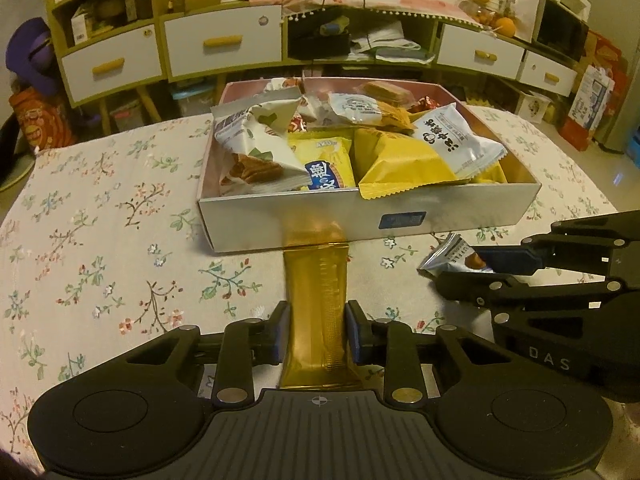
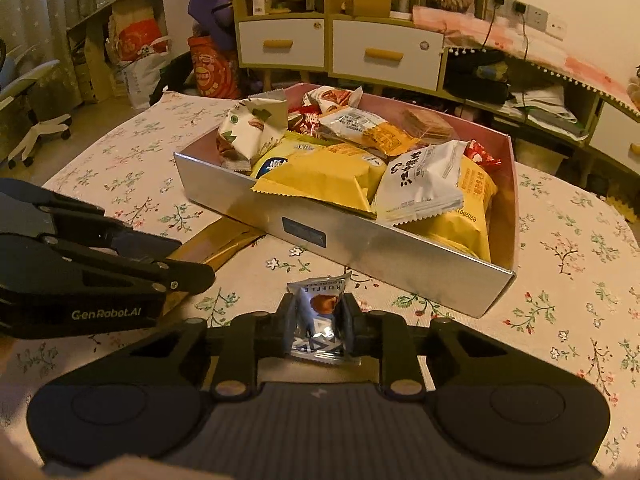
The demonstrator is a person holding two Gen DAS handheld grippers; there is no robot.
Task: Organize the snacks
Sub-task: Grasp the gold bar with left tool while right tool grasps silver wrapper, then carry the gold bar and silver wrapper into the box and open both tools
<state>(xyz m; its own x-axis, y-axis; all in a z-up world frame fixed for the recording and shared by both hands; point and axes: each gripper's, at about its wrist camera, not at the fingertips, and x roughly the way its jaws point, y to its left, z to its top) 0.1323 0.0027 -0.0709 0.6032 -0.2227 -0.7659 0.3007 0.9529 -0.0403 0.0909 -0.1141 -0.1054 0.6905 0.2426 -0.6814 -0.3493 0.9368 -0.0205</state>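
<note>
Two grips on: our left gripper [image 1: 316,330] clenched the gold packet [image 1: 316,300] lying against the box [image 1: 360,224], our right gripper [image 2: 318,320] pinched the crinkly truffle sachet [image 2: 320,312] mid-body on the tablecloth – both light, soft, slippery

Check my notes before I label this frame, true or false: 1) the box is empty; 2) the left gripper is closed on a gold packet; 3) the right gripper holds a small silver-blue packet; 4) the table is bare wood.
1) False: the box is piled with snack bags.
2) True: the left gripper pinches the gold packet, whose far end reaches the box.
3) True: the right gripper is shut on the silver-blue packet.
4) False: a floral tablecloth covers it.
</note>
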